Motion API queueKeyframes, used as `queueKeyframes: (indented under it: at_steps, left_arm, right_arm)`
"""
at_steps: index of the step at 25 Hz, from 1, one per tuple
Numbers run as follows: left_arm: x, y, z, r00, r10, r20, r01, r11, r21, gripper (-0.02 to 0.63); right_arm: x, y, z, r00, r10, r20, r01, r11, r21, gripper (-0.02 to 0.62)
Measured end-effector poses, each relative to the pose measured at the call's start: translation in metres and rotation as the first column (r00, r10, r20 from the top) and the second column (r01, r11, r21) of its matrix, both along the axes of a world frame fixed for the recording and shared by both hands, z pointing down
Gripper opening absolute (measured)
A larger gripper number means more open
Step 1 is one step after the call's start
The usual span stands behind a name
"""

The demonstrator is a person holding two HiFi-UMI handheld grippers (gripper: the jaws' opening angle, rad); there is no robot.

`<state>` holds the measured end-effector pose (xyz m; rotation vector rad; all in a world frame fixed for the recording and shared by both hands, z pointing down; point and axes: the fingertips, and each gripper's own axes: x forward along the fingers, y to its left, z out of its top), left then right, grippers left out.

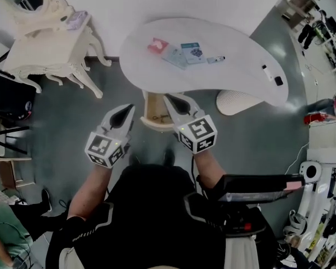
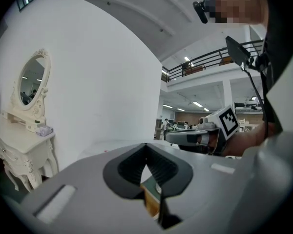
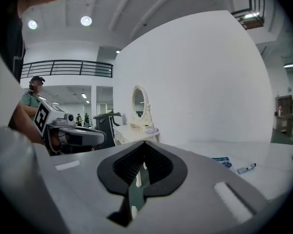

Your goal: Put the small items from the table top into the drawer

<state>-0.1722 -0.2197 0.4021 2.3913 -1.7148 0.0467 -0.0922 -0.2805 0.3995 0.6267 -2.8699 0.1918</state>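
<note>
The left gripper (image 1: pixel 128 109) hangs low before the table (image 1: pixel 241 35), its jaws pressed together on nothing. Just beside it the drawer (image 1: pixel 152 112) stands open under the near edge. The right gripper (image 1: pixel 168 99), also closed and empty, points over it. On top lie a red packet (image 1: pixel 157 45), blue cards (image 1: pixel 191 52), a pen (image 1: pixel 215 59) and a black bit (image 1: pixel 278 80). All look light. The flat cards may slip, so I'd pinch an edge. The pen is best taken across its barrel.

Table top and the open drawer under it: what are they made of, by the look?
Table top: smooth, matte white with no grain showing; likely painted or laminated board. Drawer: tan inside, which looks like bare wood or plywood, but it is too small to be sure.
</note>
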Motion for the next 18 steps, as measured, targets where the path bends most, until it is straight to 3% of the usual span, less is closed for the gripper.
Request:
queueKeyframes:
  at_steps: [8,18]
  left_arm:
    - [-0.015,-0.008,-0.035,1.000,0.005,-0.030,-0.003,0.997,0.071,0.000]
    - [-0.011,-0.019,-0.045,0.999,0.031,-0.030,-0.028,0.995,0.092,0.000]
  right_arm:
    - [0.005,0.010,-0.037,0.997,0.075,0.026,-0.077,0.994,0.080,0.000]
    - [0.015,0.007,-0.043,0.991,0.125,0.042,-0.128,0.988,0.087,0.000]
